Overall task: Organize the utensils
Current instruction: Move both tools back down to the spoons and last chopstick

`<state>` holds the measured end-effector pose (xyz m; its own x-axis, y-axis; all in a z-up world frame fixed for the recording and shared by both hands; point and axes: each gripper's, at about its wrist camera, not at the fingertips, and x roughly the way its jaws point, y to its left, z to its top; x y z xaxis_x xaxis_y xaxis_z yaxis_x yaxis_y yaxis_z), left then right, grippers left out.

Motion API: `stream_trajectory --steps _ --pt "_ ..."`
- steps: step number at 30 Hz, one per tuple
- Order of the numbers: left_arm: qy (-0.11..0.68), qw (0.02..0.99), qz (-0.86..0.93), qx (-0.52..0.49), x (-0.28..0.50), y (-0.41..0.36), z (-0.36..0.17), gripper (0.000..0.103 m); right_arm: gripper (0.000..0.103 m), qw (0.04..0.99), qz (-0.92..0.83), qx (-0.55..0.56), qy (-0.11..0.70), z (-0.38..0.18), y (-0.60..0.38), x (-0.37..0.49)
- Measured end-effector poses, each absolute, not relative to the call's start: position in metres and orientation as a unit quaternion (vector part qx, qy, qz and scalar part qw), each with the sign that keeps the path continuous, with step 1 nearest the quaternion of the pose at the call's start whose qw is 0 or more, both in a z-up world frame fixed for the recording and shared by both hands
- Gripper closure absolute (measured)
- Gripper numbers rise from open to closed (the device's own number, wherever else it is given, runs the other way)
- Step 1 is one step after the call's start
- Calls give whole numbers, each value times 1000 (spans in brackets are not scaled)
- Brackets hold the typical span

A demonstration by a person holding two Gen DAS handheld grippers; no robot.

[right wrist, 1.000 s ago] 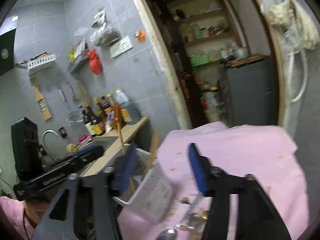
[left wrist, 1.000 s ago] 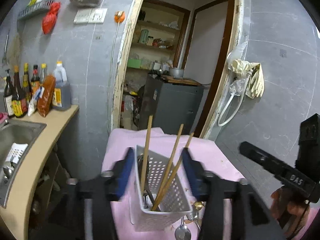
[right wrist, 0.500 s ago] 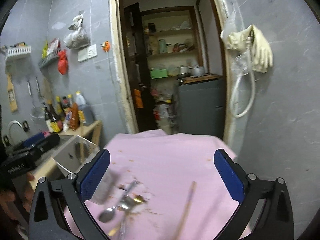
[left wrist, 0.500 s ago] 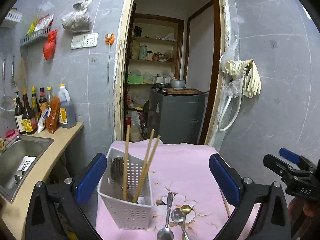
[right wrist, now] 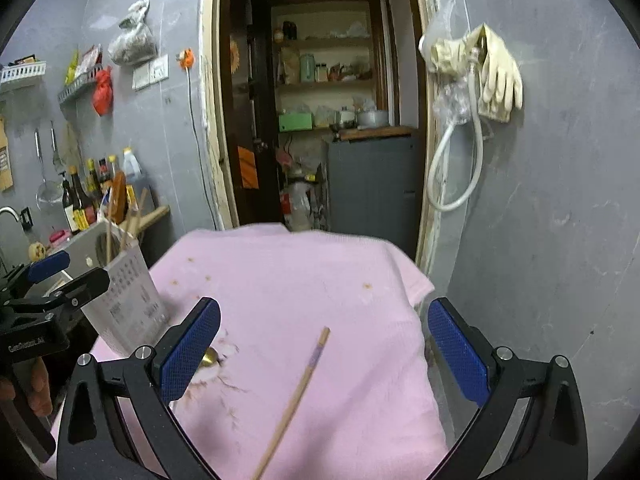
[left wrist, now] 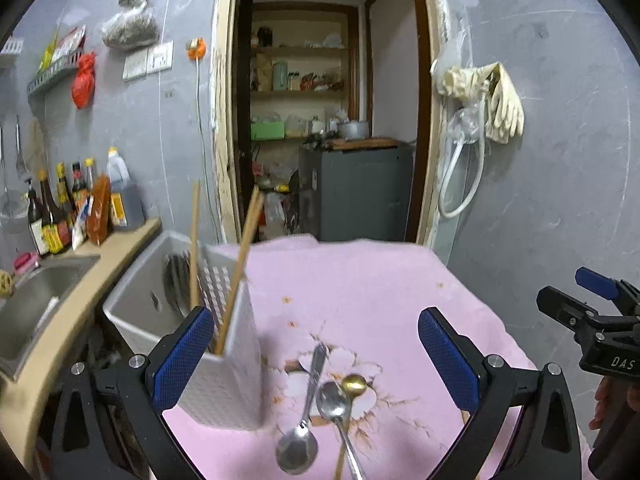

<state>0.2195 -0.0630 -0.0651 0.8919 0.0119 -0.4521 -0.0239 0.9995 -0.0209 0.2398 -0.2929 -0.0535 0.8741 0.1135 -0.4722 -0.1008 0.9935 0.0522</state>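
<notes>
On the pink cloth (left wrist: 380,280) the white perforated caddy (left wrist: 224,360) stands at the left edge, nearest the counter, with a few chopsticks (left wrist: 240,264) leaning upright in it and a dark utensil tucked behind them — a sensible spot, since it leaves the middle of the cloth free for sorting. The left gripper (left wrist: 316,364) hangs wide open and holds nothing; its left pad sits just in front of the caddy's near corner, whether touching I cannot tell. Between its jaws lie the loose pieces: a large steel spoon (left wrist: 298,448), a second steel spoon (left wrist: 334,400) and a small gold spoon (left wrist: 354,384), overlapping in a heap, so each will likely need singling out. The right gripper (right wrist: 324,348) is equally spread and empty, and a lone chopstick (right wrist: 296,396) lies flat on the cloth between its jaws — probably its next pick, judging by that framing
</notes>
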Motion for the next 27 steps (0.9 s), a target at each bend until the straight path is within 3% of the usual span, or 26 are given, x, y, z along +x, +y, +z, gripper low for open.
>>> stream_trajectory --steps 16,20,23,27 --pt "369 928 18 -56 245 -81 -148 0 2 910 141 31 388 -149 -319 310" --pt "388 920 12 -55 251 -82 -164 1 14 899 151 29 410 -165 -309 321" --pt "396 916 10 -56 258 -84 -171 12 30 887 162 29 431 -179 -300 332" --pt "410 909 7 -69 267 -81 -180 28 45 873 171 27 456 -192 -290 343"
